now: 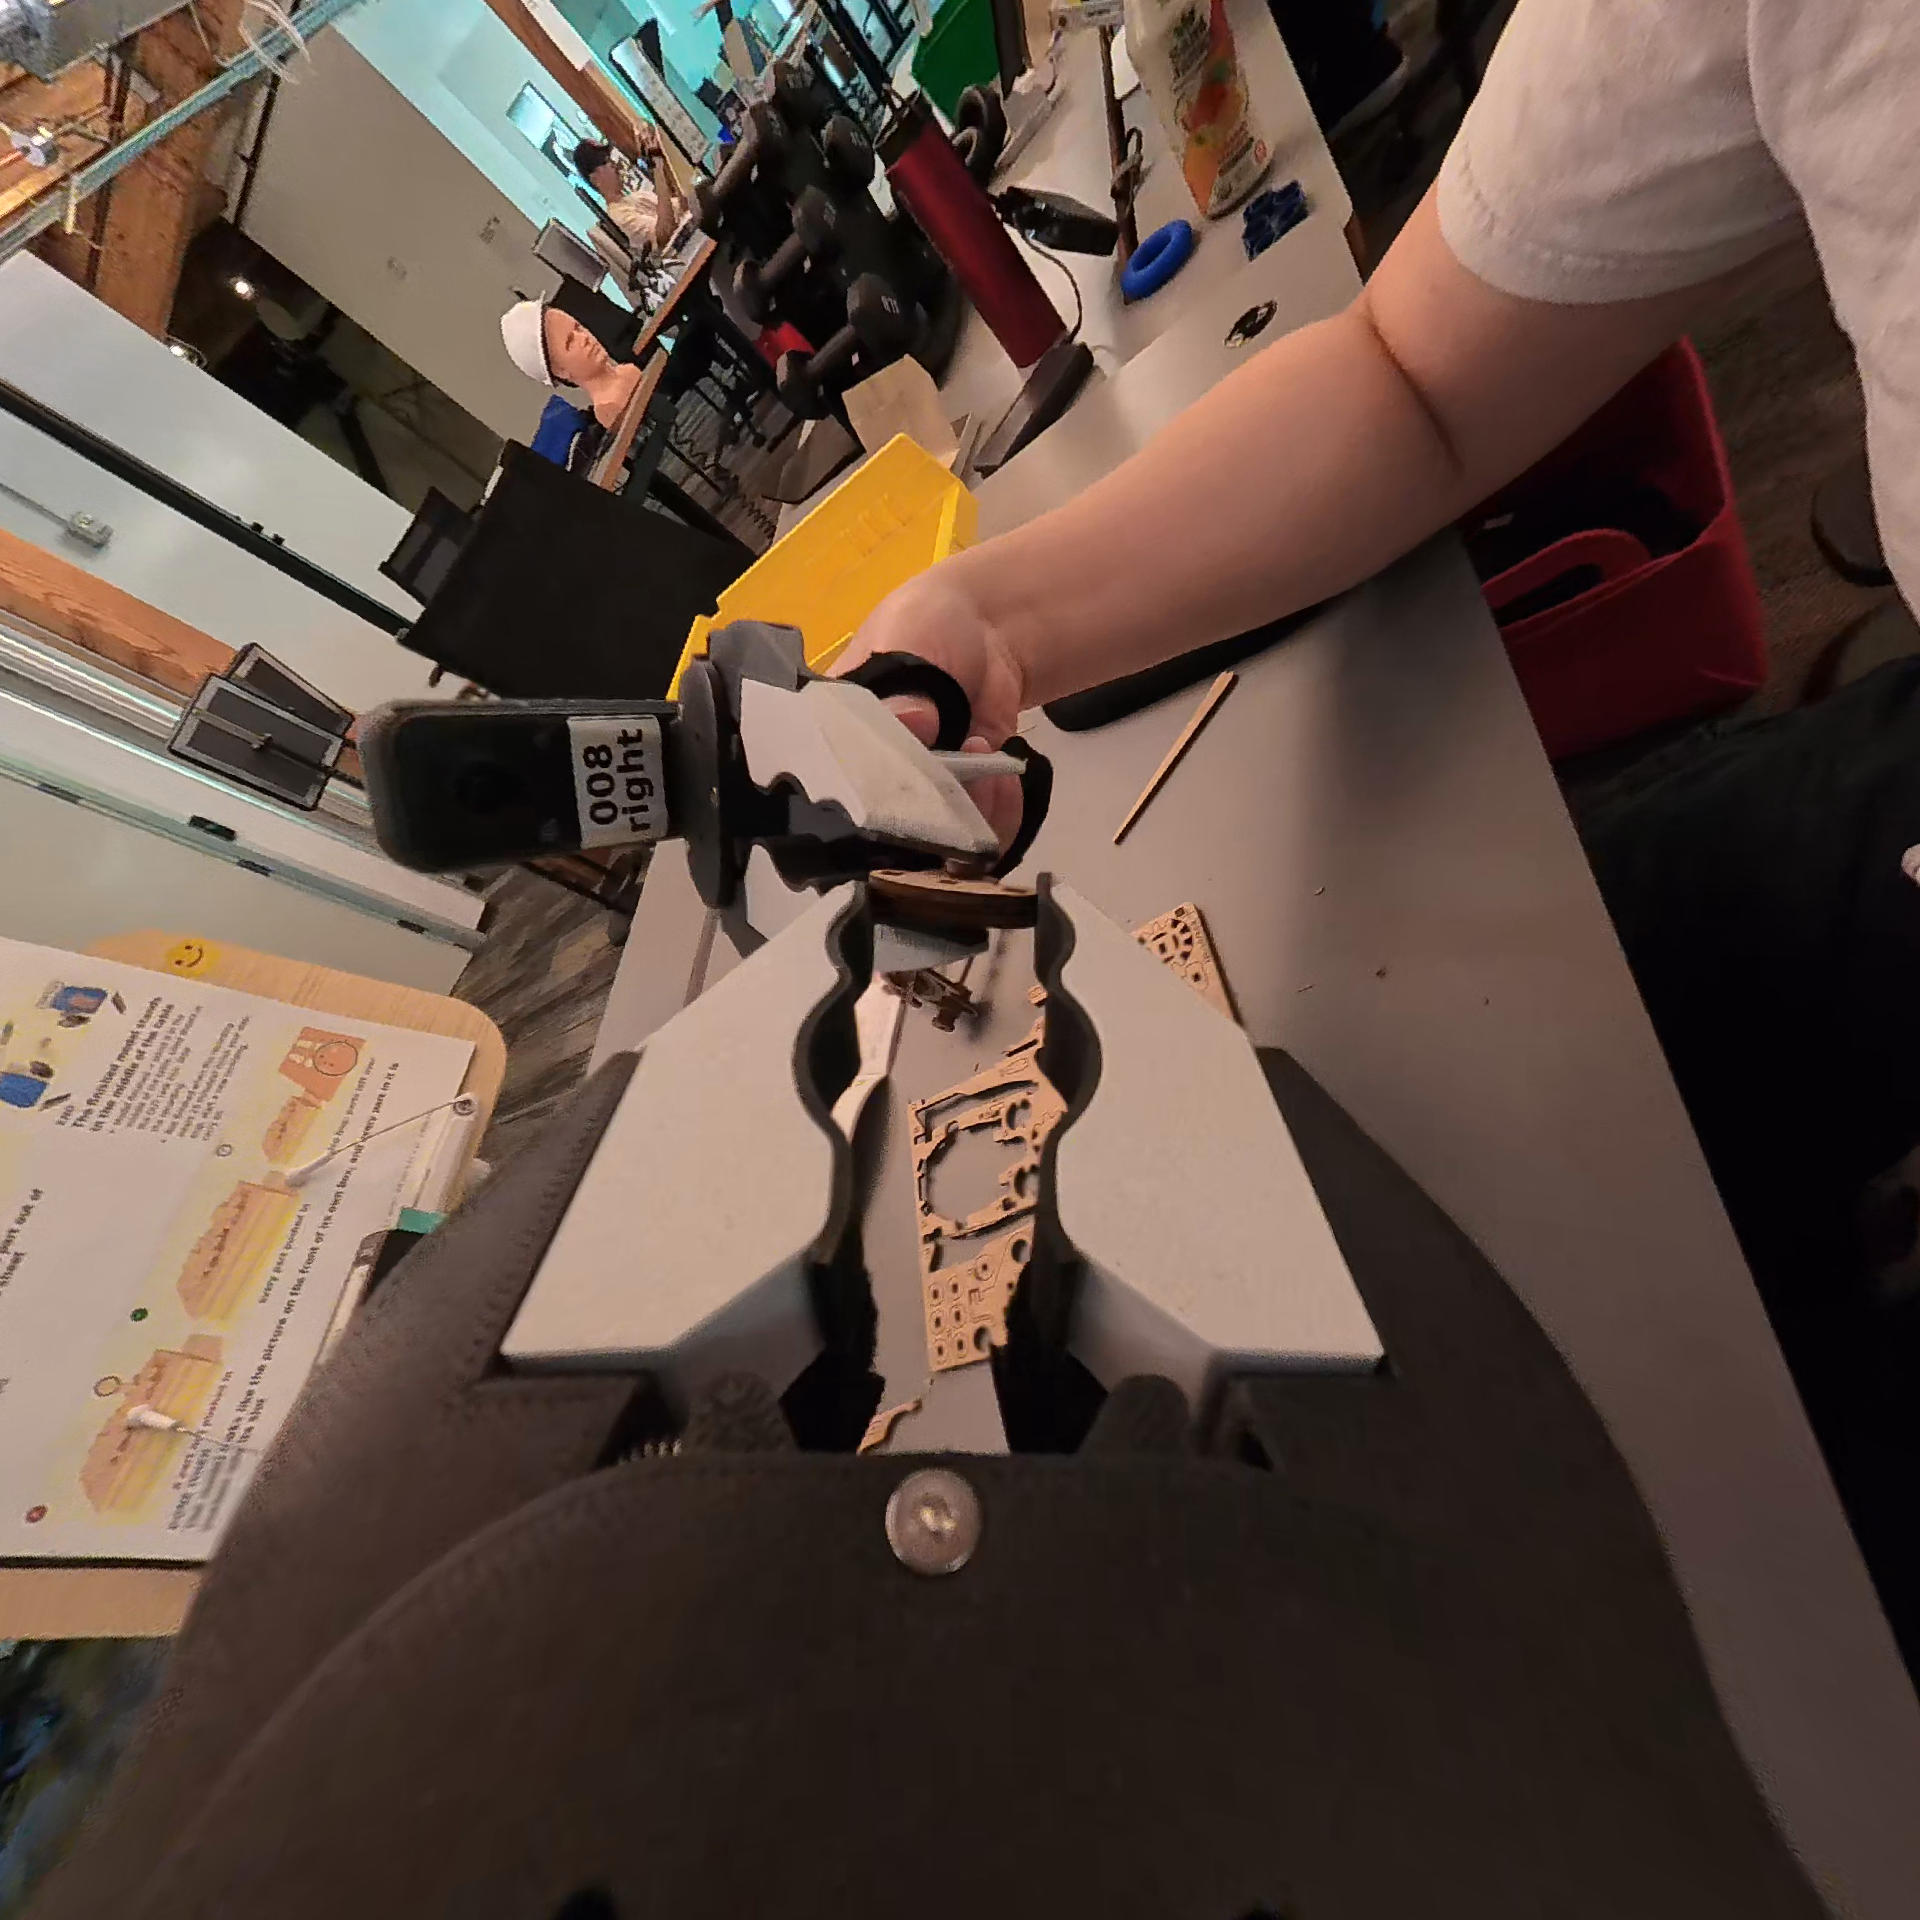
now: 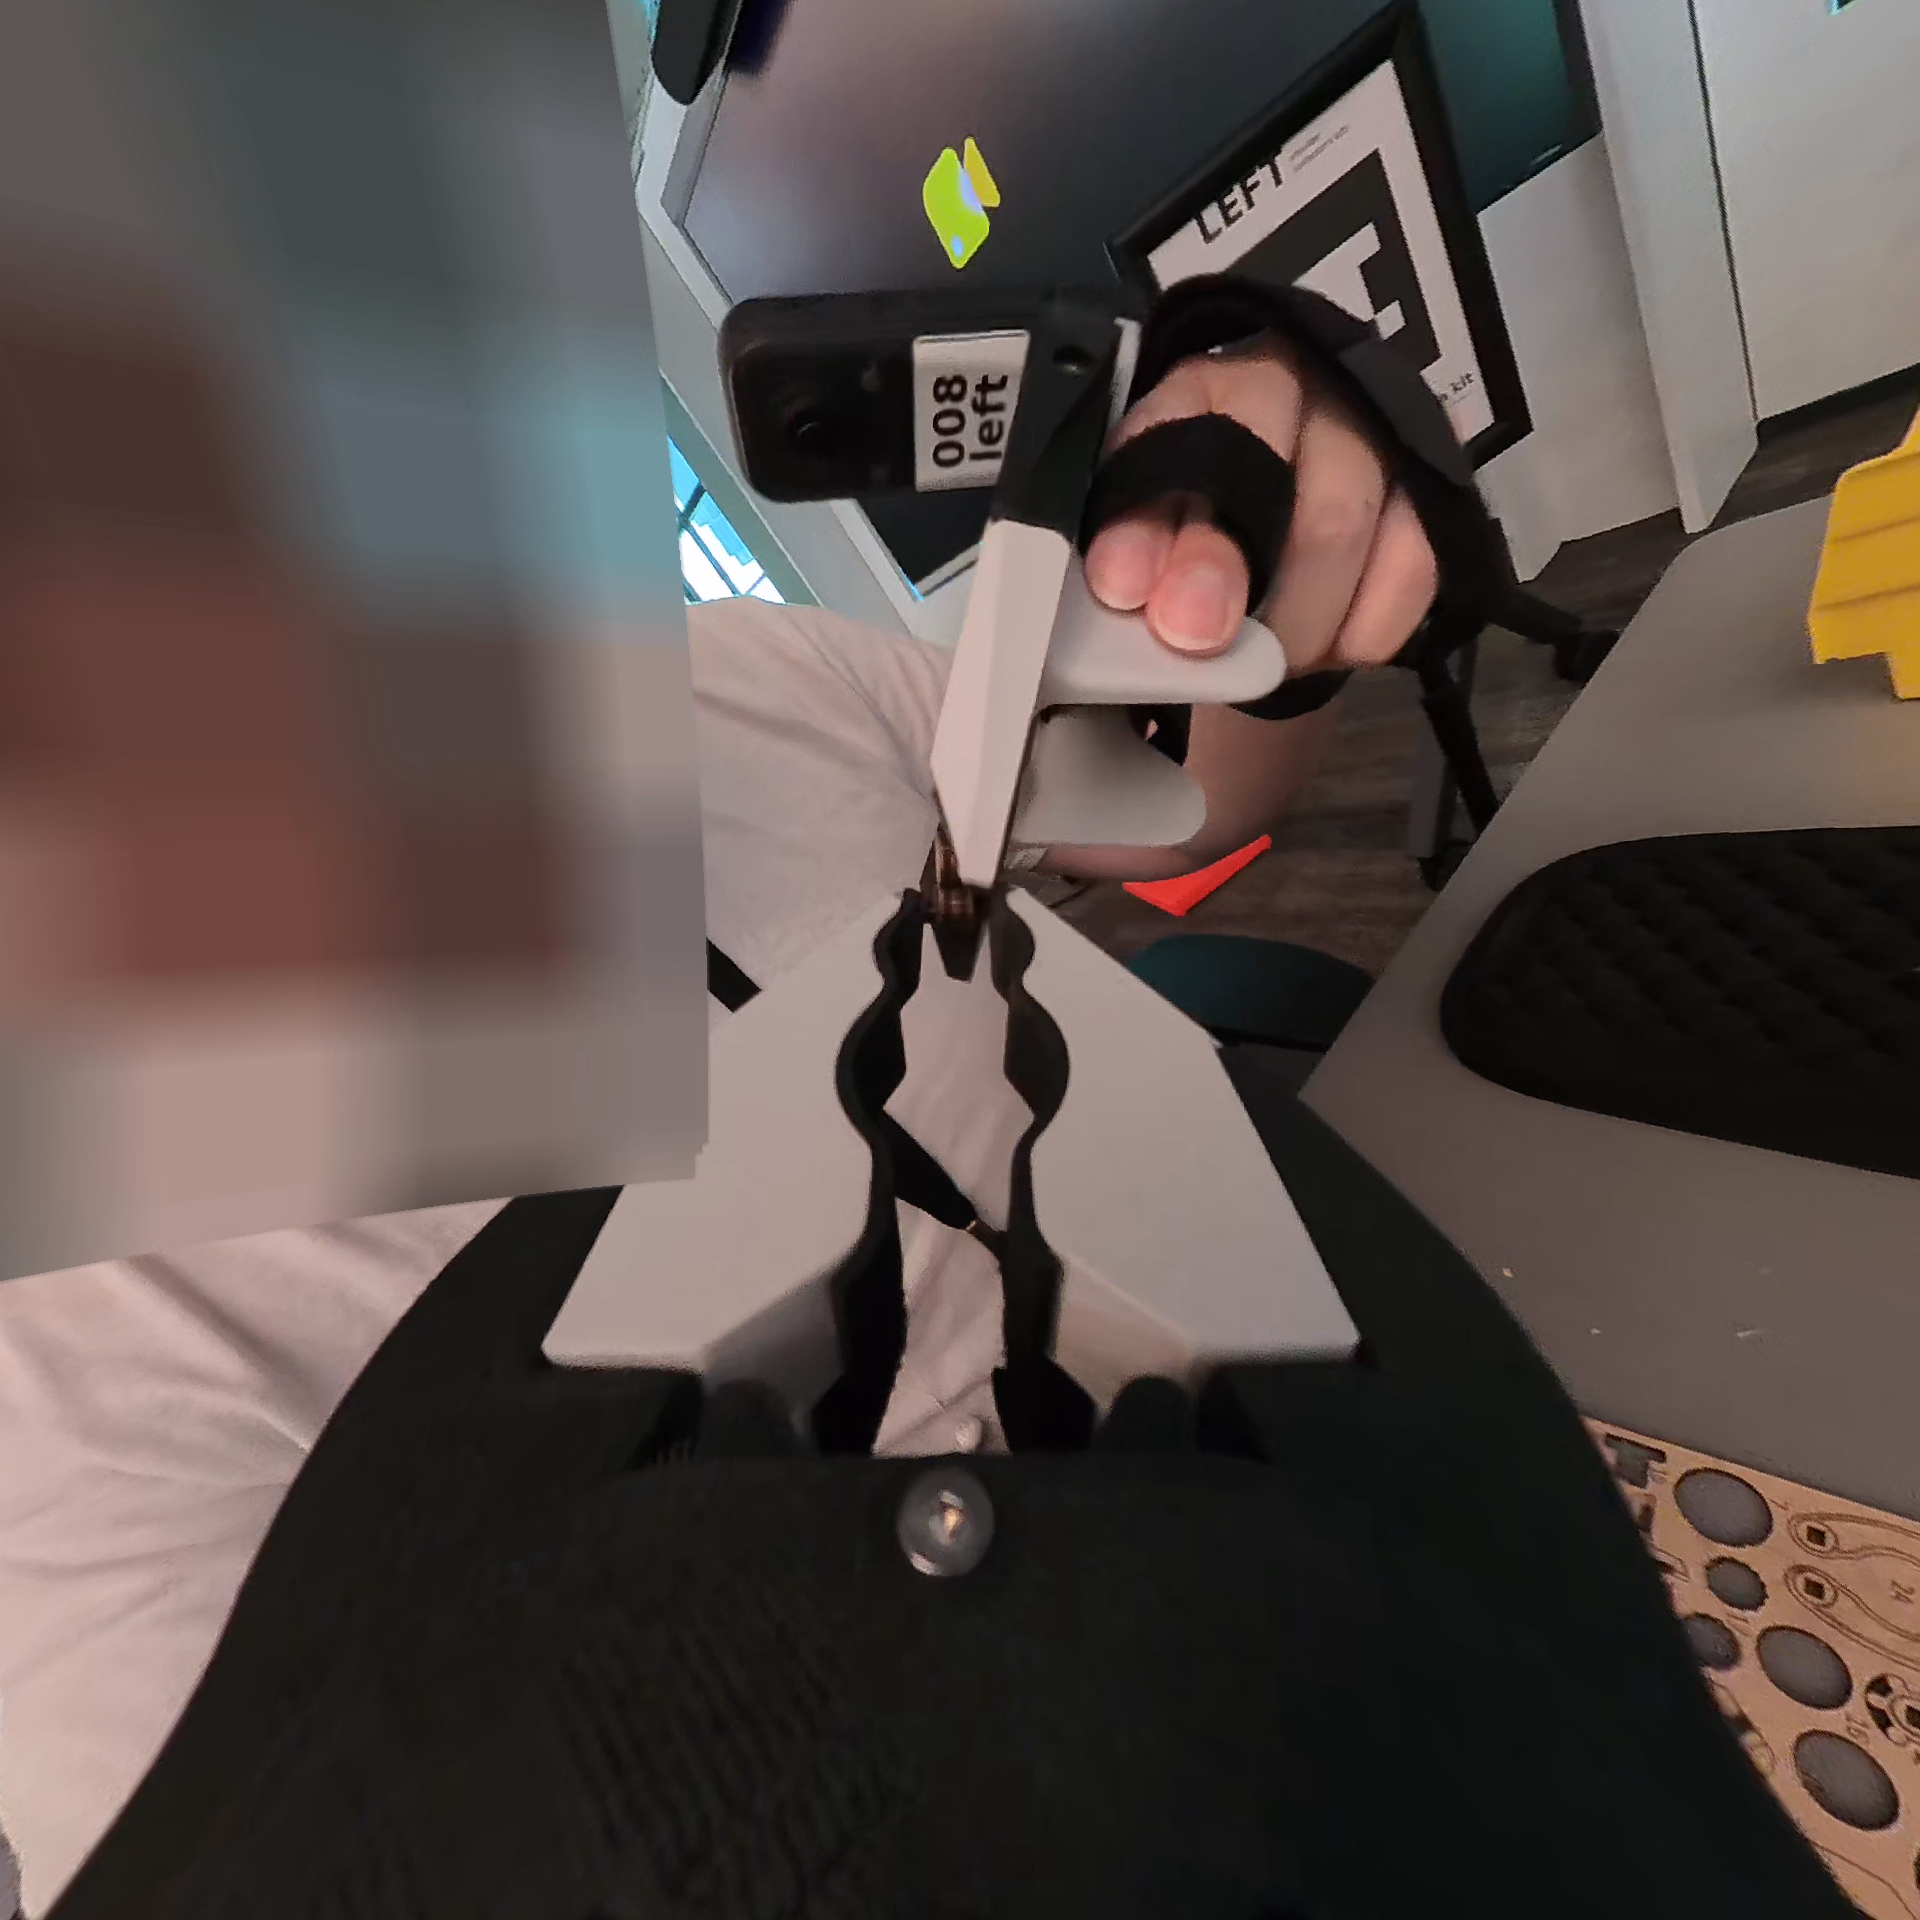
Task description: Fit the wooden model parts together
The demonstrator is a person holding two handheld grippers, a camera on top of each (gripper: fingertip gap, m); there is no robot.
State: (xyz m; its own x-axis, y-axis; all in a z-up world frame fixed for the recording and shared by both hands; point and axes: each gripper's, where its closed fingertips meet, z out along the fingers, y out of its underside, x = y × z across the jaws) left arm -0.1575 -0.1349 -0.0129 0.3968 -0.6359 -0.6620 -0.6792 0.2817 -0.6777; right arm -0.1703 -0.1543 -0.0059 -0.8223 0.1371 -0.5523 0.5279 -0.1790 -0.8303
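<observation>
On the far left in the left wrist view, an open instruction booklet [image 1: 208,1226] lay on a light wooden surface beside the grey table [image 1: 1403,1039]. The left gripper [image 1: 951,904] was raised above that table, its jaws closed on a small round wooden model part [image 1: 951,902] pinched edge-on between the fingertips. The right gripper [image 1: 925,883] met it from the other side, tips touching the same wooden piece; whether its jaws clamped the piece or merely rested against it could not be told here. Below, between the left fingers, a laser-cut wooden sheet [image 1: 982,1195] with emptied cut-outs lay flat on the table. Right of it lay a thin wooden stick [image 1: 1174,756], with a red bin [image 1: 1662,582] past the table edge.

In the right wrist view, the right gripper [image 2: 956,920] held its tips narrowly apart around the dark little part [image 2: 951,899], where the left gripper [image 2: 966,873] came down onto it. Another punched wooden sheet [image 2: 1787,1621] lay at the lower right.
</observation>
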